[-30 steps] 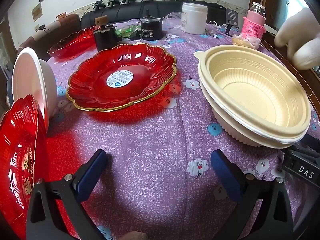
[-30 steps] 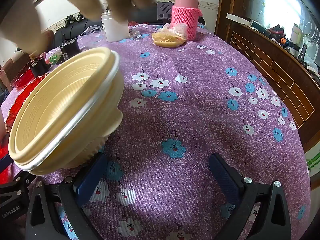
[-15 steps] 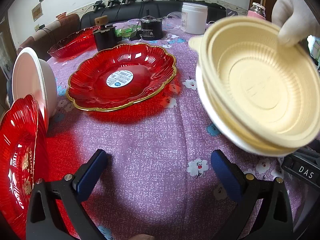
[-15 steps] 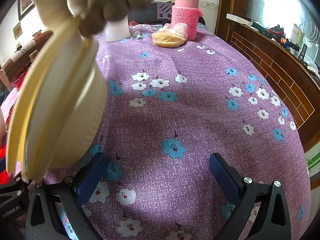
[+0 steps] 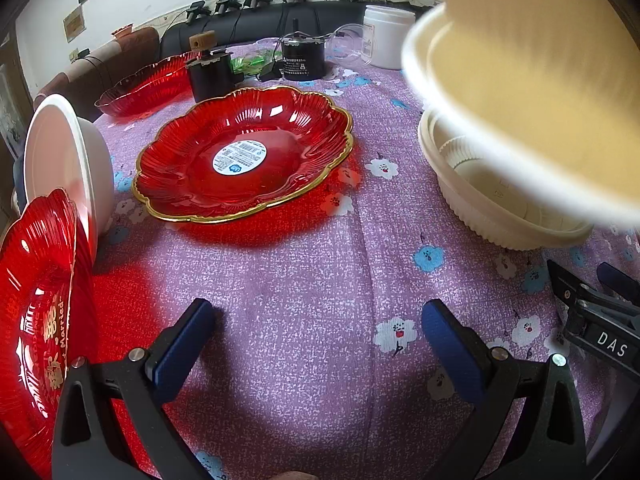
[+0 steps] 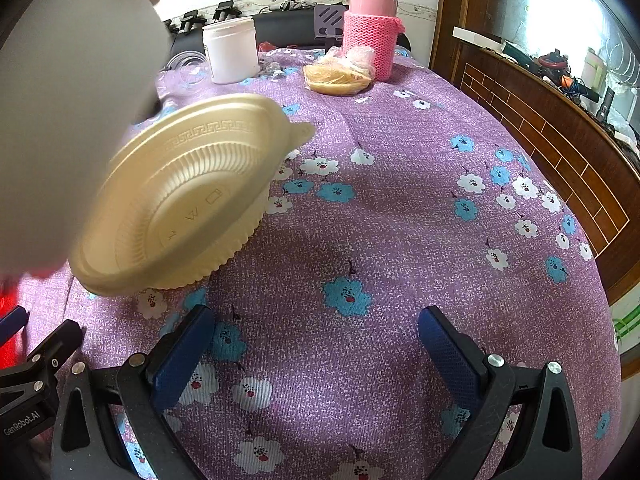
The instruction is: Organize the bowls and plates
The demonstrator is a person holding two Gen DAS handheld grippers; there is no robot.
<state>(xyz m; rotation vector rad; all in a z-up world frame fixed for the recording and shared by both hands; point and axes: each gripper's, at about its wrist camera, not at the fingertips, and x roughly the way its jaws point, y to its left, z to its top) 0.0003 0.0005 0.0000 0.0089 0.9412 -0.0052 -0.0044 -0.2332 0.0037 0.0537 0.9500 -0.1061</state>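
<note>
Seen from the left wrist, the left gripper (image 5: pixel 318 336) hangs low over the purple flowered tablecloth (image 5: pixel 320 280) with its jaws spread wide; nothing is between the blue pads (image 5: pixel 182 340) and they touch no dish. Taking the gold-rimmed red plate (image 5: pixel 244 152) as the landmark, it lies flat on the cloth ahead of the gripper with a round sticker at its centre. To the left of it a white bowl (image 5: pixel 68 160) stands tilted on its side, and a second red plate (image 5: pixel 36 312) leans at the near left edge of the view. Behind it lie a third red dish (image 5: pixel 148 88) and two dark cylindrical objects (image 5: pixel 212 72). To the right of it a cream ribbed bowl (image 5: pixel 492 204) rests on the cloth, and a blurred yellow bowl (image 5: pixel 532 80) is in the air just above that one, tilted. From the right wrist, the right gripper (image 6: pixel 316 344) also has its jaws wide apart and empty, above the cloth. The cream bowl (image 6: pixel 188 196) sits ahead and to the left of it, and a large blurred pale shape covers the upper left of this view. Well beyond the bowl stand a white jar (image 6: pixel 232 50) and a pink flask (image 6: pixel 372 36) in a knitted sleeve.
</note>
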